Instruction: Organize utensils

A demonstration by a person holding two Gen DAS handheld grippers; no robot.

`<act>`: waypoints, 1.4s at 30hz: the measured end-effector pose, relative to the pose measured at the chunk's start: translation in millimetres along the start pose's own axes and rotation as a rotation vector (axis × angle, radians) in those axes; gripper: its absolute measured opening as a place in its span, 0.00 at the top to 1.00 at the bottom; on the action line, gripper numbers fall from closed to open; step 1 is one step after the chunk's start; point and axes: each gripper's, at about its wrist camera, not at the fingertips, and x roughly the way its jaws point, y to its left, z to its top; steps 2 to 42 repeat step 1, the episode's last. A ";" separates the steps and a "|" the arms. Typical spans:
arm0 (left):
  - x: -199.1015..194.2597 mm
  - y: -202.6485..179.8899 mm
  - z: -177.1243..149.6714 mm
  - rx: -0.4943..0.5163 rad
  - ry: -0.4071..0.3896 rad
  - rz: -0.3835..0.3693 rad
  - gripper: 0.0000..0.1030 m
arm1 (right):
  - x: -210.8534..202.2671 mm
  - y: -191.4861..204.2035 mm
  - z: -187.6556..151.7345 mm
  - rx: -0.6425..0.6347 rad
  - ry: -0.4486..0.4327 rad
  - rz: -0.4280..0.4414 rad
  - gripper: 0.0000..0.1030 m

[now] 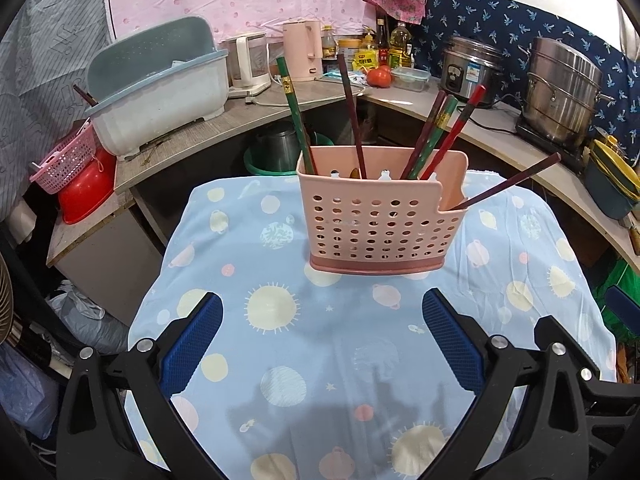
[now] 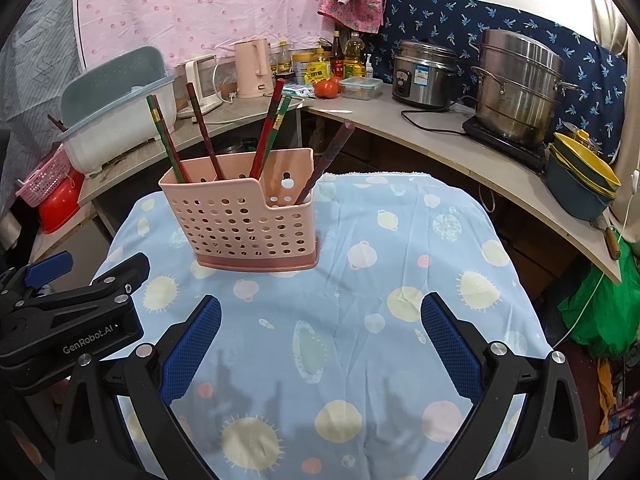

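A pink perforated utensil holder (image 1: pixel 380 220) (image 2: pixel 244 220) stands on a small table under a blue planet-print cloth (image 1: pixel 280 320) (image 2: pixel 380 280). Several chopsticks (image 1: pixel 430 140) (image 2: pixel 266 136) in red, green and dark brown stand in it; one dark chopstick (image 1: pixel 512 182) (image 2: pixel 330 160) leans out of the low right compartment. My left gripper (image 1: pixel 322 340) hovers open in front of the holder, nothing between its blue pads. My right gripper (image 2: pixel 320 340) is also open and empty, to the right of the holder. The left gripper's body (image 2: pixel 72 308) shows at the right wrist view's left edge.
A curved counter behind holds a blue dish rack (image 1: pixel 156 92), pink kettle (image 1: pixel 302 50), tomato (image 1: pixel 378 77), bottles, a rice cooker (image 1: pixel 472 68) and a steel steamer pot (image 2: pixel 520 92). Stacked bowls (image 2: pixel 584 176) sit at right. A pink basket and red basin (image 1: pixel 80 184) stand left.
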 end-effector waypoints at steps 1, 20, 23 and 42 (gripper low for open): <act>-0.2 -0.9 -0.2 0.003 -0.002 -0.002 0.08 | 0.3 -0.2 0.0 0.001 0.001 -0.003 0.06; -0.2 -0.9 -0.2 0.003 -0.002 -0.002 0.08 | 0.3 -0.2 0.0 0.001 0.001 -0.003 0.06; -0.2 -0.9 -0.2 0.003 -0.002 -0.002 0.08 | 0.3 -0.2 0.0 0.001 0.001 -0.003 0.06; -0.2 -0.9 -0.2 0.003 -0.002 -0.002 0.08 | 0.3 -0.2 0.0 0.001 0.001 -0.003 0.06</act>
